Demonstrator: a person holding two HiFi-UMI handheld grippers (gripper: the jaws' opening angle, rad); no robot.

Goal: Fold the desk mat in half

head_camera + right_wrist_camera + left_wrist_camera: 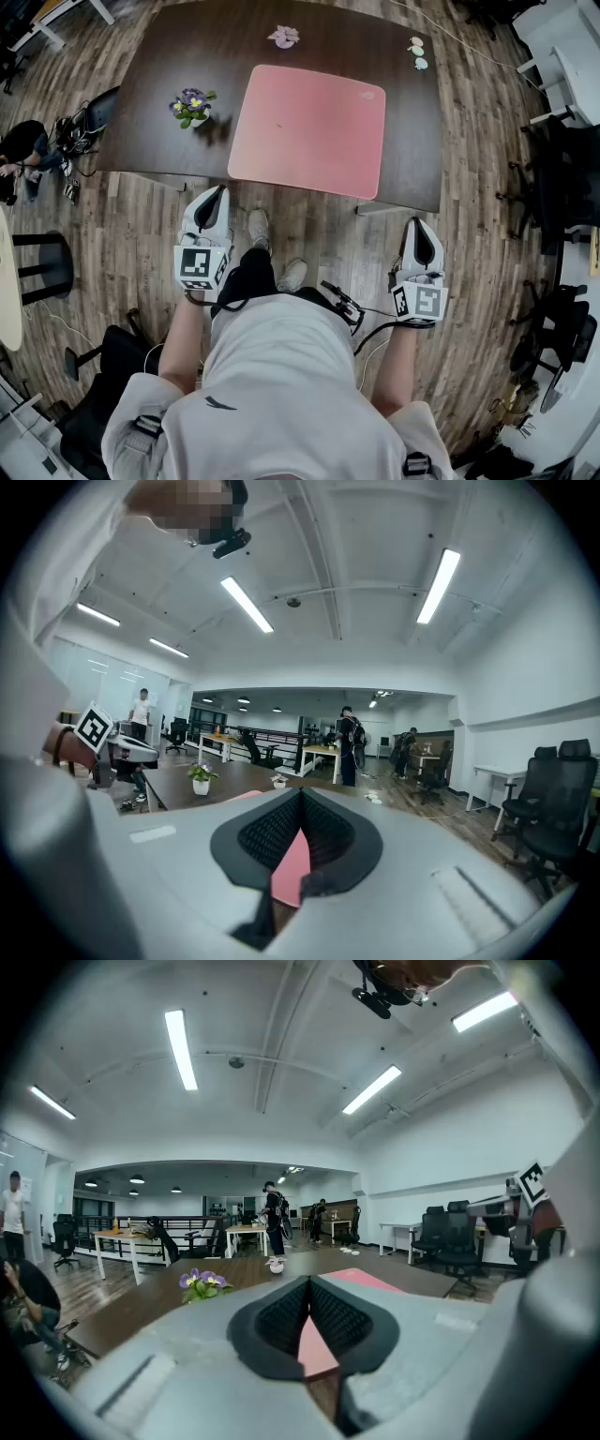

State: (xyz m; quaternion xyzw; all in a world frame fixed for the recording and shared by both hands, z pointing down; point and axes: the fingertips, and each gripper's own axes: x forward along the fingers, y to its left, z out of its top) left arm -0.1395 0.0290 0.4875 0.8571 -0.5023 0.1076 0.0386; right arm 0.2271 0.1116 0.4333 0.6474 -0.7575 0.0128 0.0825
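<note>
The pink desk mat lies flat and unfolded on the dark brown table, right of its middle. I stand in front of the table's near edge. My left gripper hovers over the floor just short of the mat's near left corner, jaws shut and empty. My right gripper hangs below the table's near right corner, jaws closed tip to tip with nothing in them. In the left gripper view the mat shows beyond the shut gripper. In the right gripper view, part of the mat shows under the gripper.
A small pot of purple flowers stands on the table left of the mat. A pale flower ornament and small round items sit at the far edge. Office chairs crowd the right; a seated person is at the left.
</note>
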